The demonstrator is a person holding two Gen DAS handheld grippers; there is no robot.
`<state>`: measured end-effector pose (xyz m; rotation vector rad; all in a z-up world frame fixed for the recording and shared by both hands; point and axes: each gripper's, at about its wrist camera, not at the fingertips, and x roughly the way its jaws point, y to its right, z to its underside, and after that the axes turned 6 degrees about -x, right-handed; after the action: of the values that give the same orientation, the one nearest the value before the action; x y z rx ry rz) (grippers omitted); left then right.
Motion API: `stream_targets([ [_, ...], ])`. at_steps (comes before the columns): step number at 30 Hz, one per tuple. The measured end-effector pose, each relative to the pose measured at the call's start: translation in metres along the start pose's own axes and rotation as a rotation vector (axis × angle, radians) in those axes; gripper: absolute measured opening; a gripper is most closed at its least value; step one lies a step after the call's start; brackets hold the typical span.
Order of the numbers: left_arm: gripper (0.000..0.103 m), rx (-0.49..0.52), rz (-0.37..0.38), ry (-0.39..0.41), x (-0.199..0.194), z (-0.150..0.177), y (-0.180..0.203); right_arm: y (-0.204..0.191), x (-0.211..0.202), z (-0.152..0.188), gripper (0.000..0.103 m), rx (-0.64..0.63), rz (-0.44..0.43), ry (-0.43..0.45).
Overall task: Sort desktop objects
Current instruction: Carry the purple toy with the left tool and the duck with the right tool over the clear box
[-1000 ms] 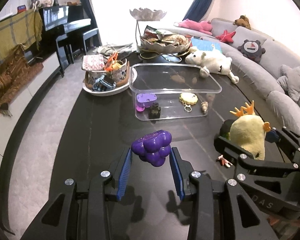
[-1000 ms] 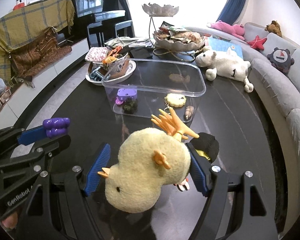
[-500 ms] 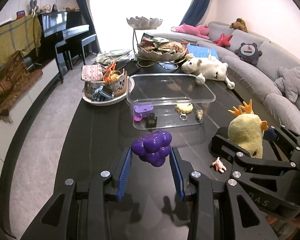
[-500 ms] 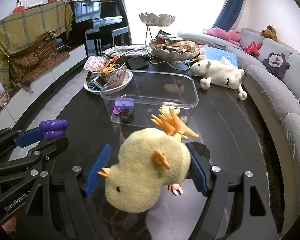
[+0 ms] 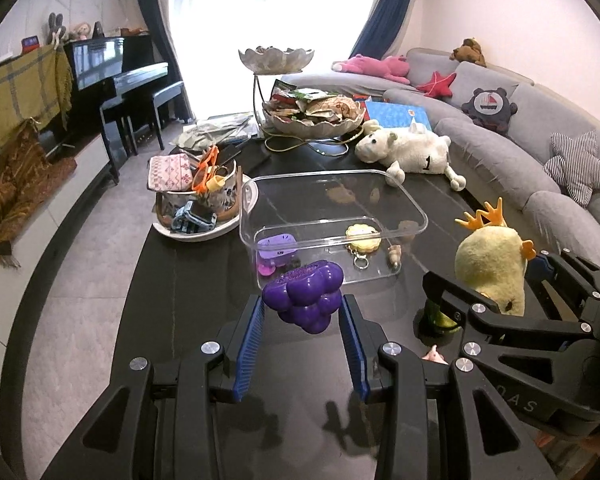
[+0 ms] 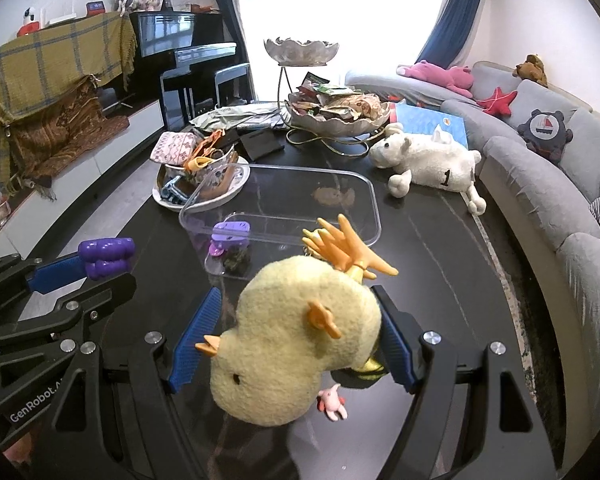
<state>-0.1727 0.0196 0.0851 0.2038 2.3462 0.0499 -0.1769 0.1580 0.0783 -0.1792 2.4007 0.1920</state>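
Observation:
My left gripper (image 5: 302,312) is shut on a purple grape-shaped toy (image 5: 304,294) and holds it above the dark table (image 5: 188,304), just before the clear plastic box (image 5: 332,220). It also shows in the right wrist view (image 6: 106,258). My right gripper (image 6: 296,328) is shut on a yellow plush chick (image 6: 296,340) with orange feet, held above the table right of the box (image 6: 280,216). The chick also shows in the left wrist view (image 5: 492,260). The box holds a purple clip (image 5: 278,248), a yellow keychain (image 5: 364,240) and a small shell.
A small pink figure (image 6: 332,400) and a dark round object (image 5: 440,316) lie on the table under the chick. A white plate with a basket of items (image 5: 196,200) stands left of the box. A white plush sheep (image 5: 412,152) and a tiered bowl stand (image 5: 316,116) are behind.
Both grippers have risen and drawn back from the box with their toys still held; the box and table look farther below.

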Motion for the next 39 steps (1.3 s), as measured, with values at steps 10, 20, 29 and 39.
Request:
stream_targets([
  [10,0.035,0.002,0.023,0.016,0.012,-0.028,0.002,0.011,0.010,-0.023,0.073,0.003,0.020,0.020],
  [20,0.035,0.001,0.025,0.038,0.018,-0.056,-0.001,0.016,0.013,-0.051,0.073,-0.012,0.042,0.051],
  [29,0.034,-0.015,0.002,0.027,0.034,-0.079,-0.009,0.011,0.022,-0.071,0.073,-0.039,0.019,0.051],
  [39,0.034,-0.004,-0.014,0.045,0.047,-0.097,-0.007,0.017,0.037,-0.088,0.073,-0.046,0.034,0.056],
])
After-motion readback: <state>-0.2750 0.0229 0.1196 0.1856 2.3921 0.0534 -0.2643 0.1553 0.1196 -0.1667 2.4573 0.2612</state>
